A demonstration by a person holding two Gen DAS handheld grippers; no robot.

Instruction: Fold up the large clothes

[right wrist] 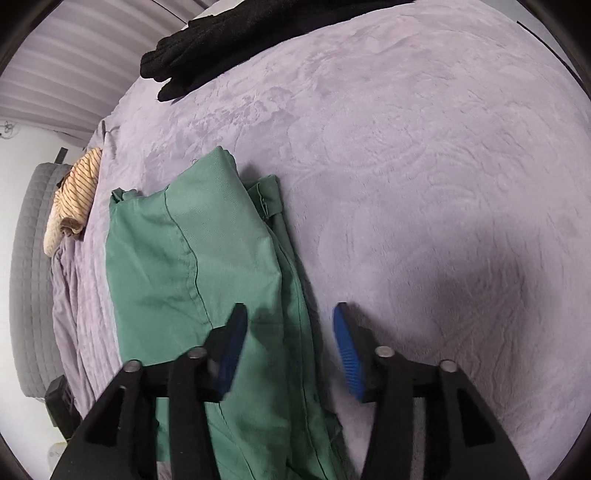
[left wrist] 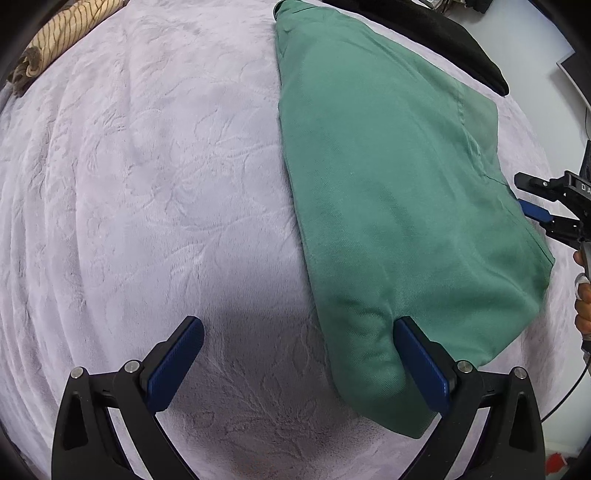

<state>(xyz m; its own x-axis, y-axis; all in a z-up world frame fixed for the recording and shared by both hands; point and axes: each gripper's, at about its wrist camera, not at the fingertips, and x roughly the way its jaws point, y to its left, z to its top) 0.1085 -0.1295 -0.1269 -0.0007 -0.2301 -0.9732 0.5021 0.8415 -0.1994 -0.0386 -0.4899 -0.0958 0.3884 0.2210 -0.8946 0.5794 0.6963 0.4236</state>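
Green cloth, a big folded garment (left wrist: 399,206), lies flat on the bed, on top of a soft lilac blanket (left wrist: 147,184) that covers it. In the left wrist view the green garment runs as a long strip from the far edge of the bed down toward the camera, on the right part of the blanket. A black garment (left wrist: 443,33) lies just past it along the far edge, and a rolled tan cloth with dark stripes (left wrist: 62,37) sits at the far left corner of the bed. There are no boxes or baskets to see. The left tongs (left wrist: 299,354) are wide open and point down at the bed. Their right pad (left wrist: 421,362) touches the near end of the green garment, where the cloth bunches up a little, and their left pad (left wrist: 173,365) is over bare blanket. They are not holding anything. The right tongs (right wrist: 288,347) are open too and hold nothing. Their left pad (right wrist: 231,350) is over the green garment and their right pad (right wrist: 349,354) is over the blanket, with the long side edge of the garment in the gap between them. The picture is blurry there, so I cannot tell if the pads touch the cloth. A hand (left wrist: 583,302) shows at the right edge of the left wrist view.
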